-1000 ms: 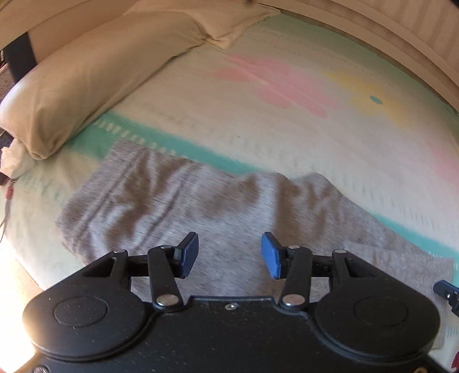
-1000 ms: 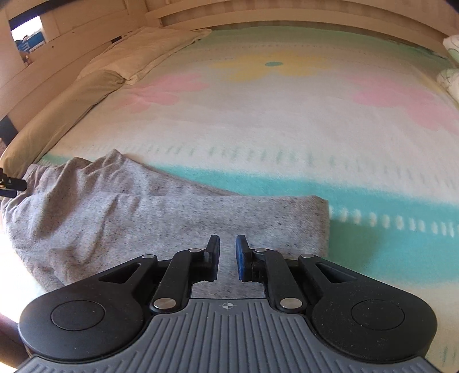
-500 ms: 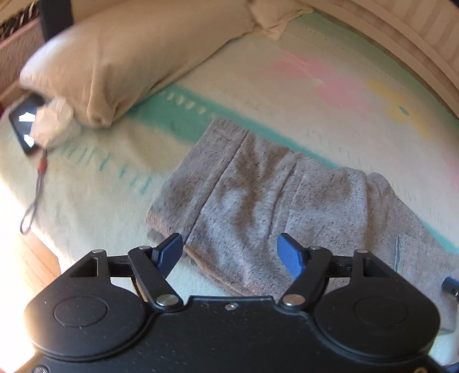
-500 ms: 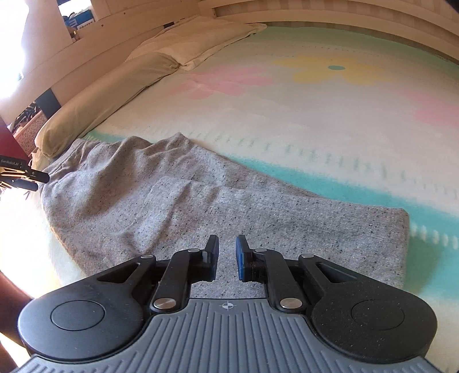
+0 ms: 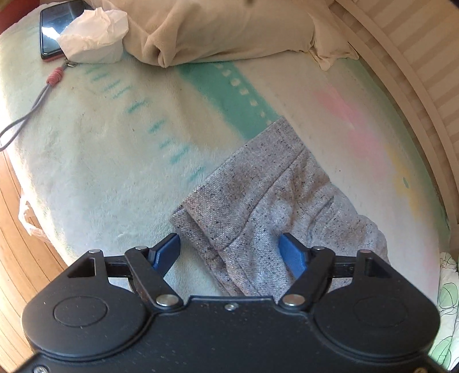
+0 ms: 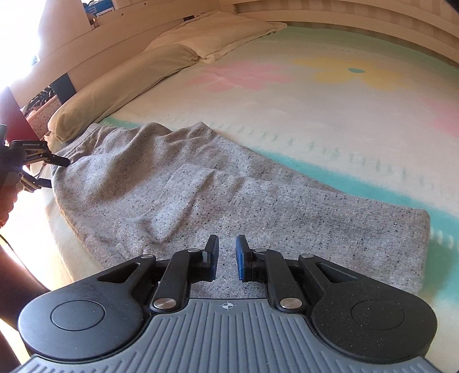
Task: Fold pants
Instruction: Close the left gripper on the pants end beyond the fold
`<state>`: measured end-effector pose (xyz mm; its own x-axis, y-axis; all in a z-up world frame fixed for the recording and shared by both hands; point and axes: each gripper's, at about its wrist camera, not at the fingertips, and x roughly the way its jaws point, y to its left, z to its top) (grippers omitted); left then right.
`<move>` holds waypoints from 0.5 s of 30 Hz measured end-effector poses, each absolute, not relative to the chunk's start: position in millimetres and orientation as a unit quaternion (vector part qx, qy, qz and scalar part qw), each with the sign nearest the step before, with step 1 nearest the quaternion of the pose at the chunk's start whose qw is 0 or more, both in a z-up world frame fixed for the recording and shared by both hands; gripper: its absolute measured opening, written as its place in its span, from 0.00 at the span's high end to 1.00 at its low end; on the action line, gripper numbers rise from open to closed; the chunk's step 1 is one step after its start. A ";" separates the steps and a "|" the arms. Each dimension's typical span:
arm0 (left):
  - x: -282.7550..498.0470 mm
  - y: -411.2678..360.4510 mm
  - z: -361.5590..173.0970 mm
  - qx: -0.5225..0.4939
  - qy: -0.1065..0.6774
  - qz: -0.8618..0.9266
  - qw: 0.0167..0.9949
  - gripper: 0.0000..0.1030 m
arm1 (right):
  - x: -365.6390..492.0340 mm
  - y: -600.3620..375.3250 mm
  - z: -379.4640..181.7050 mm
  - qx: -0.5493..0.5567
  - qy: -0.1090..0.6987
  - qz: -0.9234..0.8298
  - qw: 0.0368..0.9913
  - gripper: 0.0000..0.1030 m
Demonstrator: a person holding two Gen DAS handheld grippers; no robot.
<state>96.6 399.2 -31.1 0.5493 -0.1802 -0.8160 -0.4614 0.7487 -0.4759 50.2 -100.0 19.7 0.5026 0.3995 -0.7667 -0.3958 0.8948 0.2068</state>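
Grey speckled pants (image 6: 229, 186) lie spread across the pastel flowered blanket (image 6: 315, 120) near the bed's front edge. In the left wrist view their end with a stitched band (image 5: 272, 186) points toward the pillow. My left gripper (image 5: 229, 237) hangs low over the near corner of that end. Its jaws are opening wide, the cloth lies between them, and the blue pads are clear of it. It also shows at the left edge of the right wrist view (image 6: 57, 173). My right gripper (image 6: 226, 239) hovers over the middle of the pants, its jaws a narrow gap apart with nothing between.
A beige pillow (image 5: 229, 25) lies beyond the pants' end, with a crumpled tissue (image 5: 94, 37), a phone (image 5: 54, 25) and its grey cord (image 5: 28, 114) beside it. Wooden floor (image 5: 17, 229) runs along the bed's left edge. A pale headboard (image 6: 344, 8) closes the far side.
My left gripper has swung toward the pillow end and dropped to the corner of the pants, rolling as it went, and its jaws have widened. The right gripper shifted a little; its jaws kept their gap.
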 end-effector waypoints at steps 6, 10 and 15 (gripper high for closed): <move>110.5 390.5 -30.5 -0.351 0.430 0.088 0.827 0.11 | 46.0 -93.8 21.9 0.001 0.427 0.251 0.869 0.87; 127.0 385.6 -31.8 -0.353 0.429 0.094 0.826 0.11 | 44.9 -86.2 24.6 -0.005 0.414 0.265 0.871 0.87; 135.2 380.1 -19.8 -0.321 0.434 0.085 0.838 0.64 | 44.6 -71.1 28.2 -0.015 0.401 0.279 0.872 0.87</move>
